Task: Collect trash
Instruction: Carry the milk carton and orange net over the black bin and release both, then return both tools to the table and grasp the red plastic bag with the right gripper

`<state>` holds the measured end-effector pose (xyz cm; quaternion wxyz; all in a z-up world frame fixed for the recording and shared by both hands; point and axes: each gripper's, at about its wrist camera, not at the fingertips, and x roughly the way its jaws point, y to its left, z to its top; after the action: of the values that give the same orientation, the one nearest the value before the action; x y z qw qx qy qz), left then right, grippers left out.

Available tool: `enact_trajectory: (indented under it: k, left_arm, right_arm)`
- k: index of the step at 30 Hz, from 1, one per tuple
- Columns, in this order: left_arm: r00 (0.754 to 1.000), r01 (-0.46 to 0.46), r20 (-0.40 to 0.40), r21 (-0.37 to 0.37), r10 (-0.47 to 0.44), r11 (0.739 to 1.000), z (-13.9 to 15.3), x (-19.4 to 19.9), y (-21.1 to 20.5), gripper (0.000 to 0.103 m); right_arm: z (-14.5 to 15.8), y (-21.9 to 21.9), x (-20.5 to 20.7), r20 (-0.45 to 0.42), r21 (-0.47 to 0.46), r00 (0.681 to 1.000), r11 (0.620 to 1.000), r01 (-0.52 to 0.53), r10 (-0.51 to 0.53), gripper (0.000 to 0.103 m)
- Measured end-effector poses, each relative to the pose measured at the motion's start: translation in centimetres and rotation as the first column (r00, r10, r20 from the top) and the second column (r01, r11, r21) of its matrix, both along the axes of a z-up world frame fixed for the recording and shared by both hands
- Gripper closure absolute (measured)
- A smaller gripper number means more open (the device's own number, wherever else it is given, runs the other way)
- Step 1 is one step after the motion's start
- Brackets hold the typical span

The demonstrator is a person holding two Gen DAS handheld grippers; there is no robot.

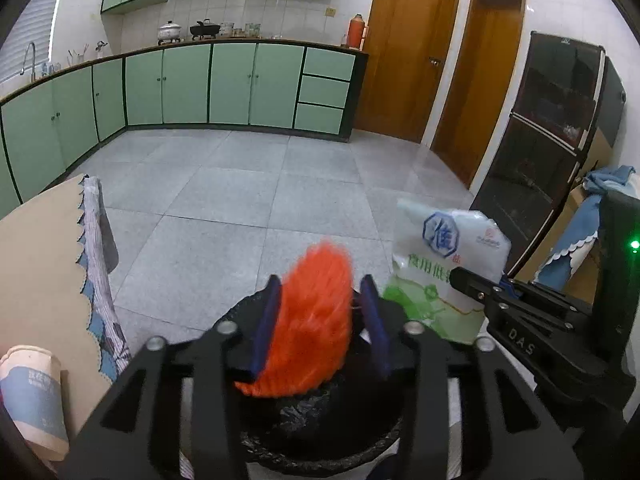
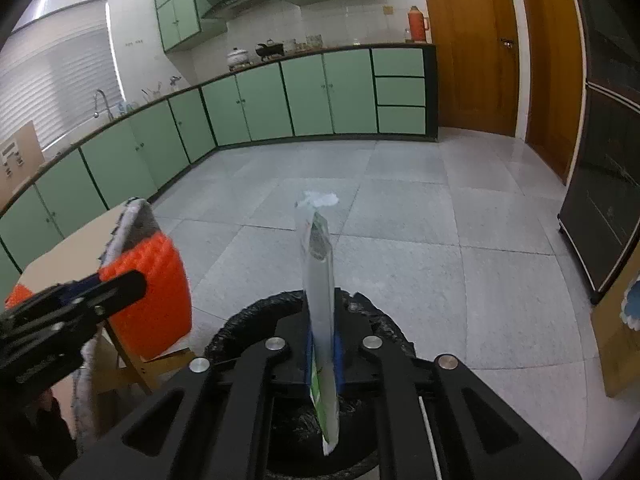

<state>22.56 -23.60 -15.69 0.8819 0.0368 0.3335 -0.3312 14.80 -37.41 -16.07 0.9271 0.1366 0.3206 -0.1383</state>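
Holding the left gripper (image 1: 320,292) low in the middle of the left wrist view, right over a round black bin lined with a crinkly black bag (image 1: 304,416)

Keeping its two blue pads spread apart, with a bumpy orange foam pad (image 1: 316,320) standing between them, blurry, its bottom edge reaching down toward the open bin; touching the pad on the left side of the frame, showing a thin gap on the right side, so not pinching it

Holding the right gripper (image 2: 323,344) low in the middle of the right wrist view, over the same bin

Pressing its blue pads close together on a flat white and green plastic salt bag (image 2: 320,280), pinching it near its lower end; bag standing upright and edge-on, its top poking up to the middle of the frame, its bottom corner hanging down over the bin

Showing both grippers side by side in each view, close but not touching

Sitting at the lower left of the left wrist view: a tan table (image 1: 40,248) with a striped cloth (image 1: 100,280) hanging off its edge, and a blue and white paper cup (image 1: 32,396) lying on its side

Running along the far wall at the top: light green cupboards (image 1: 232,84)
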Motion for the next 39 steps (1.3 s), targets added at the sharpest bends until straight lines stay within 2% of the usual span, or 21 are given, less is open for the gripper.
enact_trajectory:
  k: [2, 3, 4, 6, 10, 12, 14, 16, 20, 22, 27, 33, 37, 39]
  left_arm:
    - [1.0, -0.004, 0.022, 0.001, 0.004, 1.0, 0.6, -0.3, 0.6, 0.055]
    - [0.999, -0.007, 0.032, 0.001, 0.007, 1.0, 0.8, -0.4, 0.6, 0.05]
    - [0.999, -0.014, 0.052, 0.001, 0.014, 1.0, 1.1, -0.7, 0.9, 0.049]
    - [0.997, -0.021, 0.069, -0.006, 0.021, 1.0, 2.1, -1.2, 1.4, 0.049]
    - [0.992, -0.06, 0.111, -0.01, 0.061, 0.998, 4.0, -2.3, 2.4, 0.046]
    - [0.987, -0.083, 0.135, -0.022, 0.085, 0.996, 5.3, -3.1, 3.9, 0.042]
    - [0.98, -0.114, 0.158, -0.03, 0.117, 0.993, 6.4, -4.0, 5.5, 0.039]
    - [0.97, -0.154, 0.181, -0.044, 0.16, 0.987, 7.4, -5.0, 7.7, 0.037]
    - [0.936, -0.247, 0.246, -0.057, 0.253, 0.967, 8.9, -7.2, 13.4, 0.036]
    - [0.91, -0.31, 0.27, -0.058, 0.314, 0.949, 9.4, -8.1, 16.6, 0.036]
    - [0.836, -0.472, 0.295, -0.045, 0.463, 0.88, 9.5, -9.9, 24.0, 0.036]
    - [0.788, -0.574, 0.254, -0.025, 0.561, 0.818, 9.0, -11.4, 29.8, 0.036]
    - [0.765, -0.613, 0.237, -0.022, 0.599, 0.79, 8.6, -12.3, 32.4, 0.036]
    - [0.756, -0.624, 0.241, -0.013, 0.608, 0.781, 8.4, -12.8, 33.1, 0.036]
  right_arm:
    - [0.0, 0.0, -0.2, 0.004, -0.008, 1.0, 1.0, 0.004, -0.004, 0.075]
    - [0.1, 0.1, -0.2, 0.008, -0.013, 1.0, 1.0, 0.007, -0.007, 0.071]
    - [0.1, 0.0, -0.3, 0.012, -0.016, 1.0, 1.0, 0.01, -0.01, 0.066]
    - [0.4, 0.3, -1.0, 0.029, -0.018, 0.999, 1.0, 0.018, -0.017, 0.063]
    - [1.7, 1.0, -2.3, 0.063, -0.027, 0.998, 0.999, 0.031, -0.03, 0.046]
    - [2.8, 1.9, -3.1, 0.076, -0.041, 0.997, 0.999, 0.029, -0.026, 0.04]
    - [3.9, 3.3, -4.0, 0.097, -0.051, 0.995, 0.998, 0.027, -0.022, 0.025]
    - [5.1, 5.0, -4.9, 0.128, -0.054, 0.992, 0.998, 0.011, -0.004, 0.02]
    - [6.7, 9.2, -6.0, 0.178, -0.072, 0.981, 0.995, -0.067, 0.079, 0.018]
    - [7.3, 11.9, -6.3, 0.208, -0.087, 0.969, 0.989, -0.119, 0.135, 0.018]
    - [7.2, 18.4, -6.3, 0.26, -0.11, 0.922, 0.957, -0.268, 0.288, 0.018]
    - [6.0, 25.1, -5.8, 0.266, -0.07, 0.865, 0.904, -0.422, 0.425, 0.018]
    - [4.9, 29.3, -6.0, 0.246, -0.12, 0.827, 0.863, -0.491, 0.505, 0.017]
    - [4.3, 30.6, -6.0, 0.221, -0.149, 0.82, 0.849, -0.507, 0.528, 0.017]
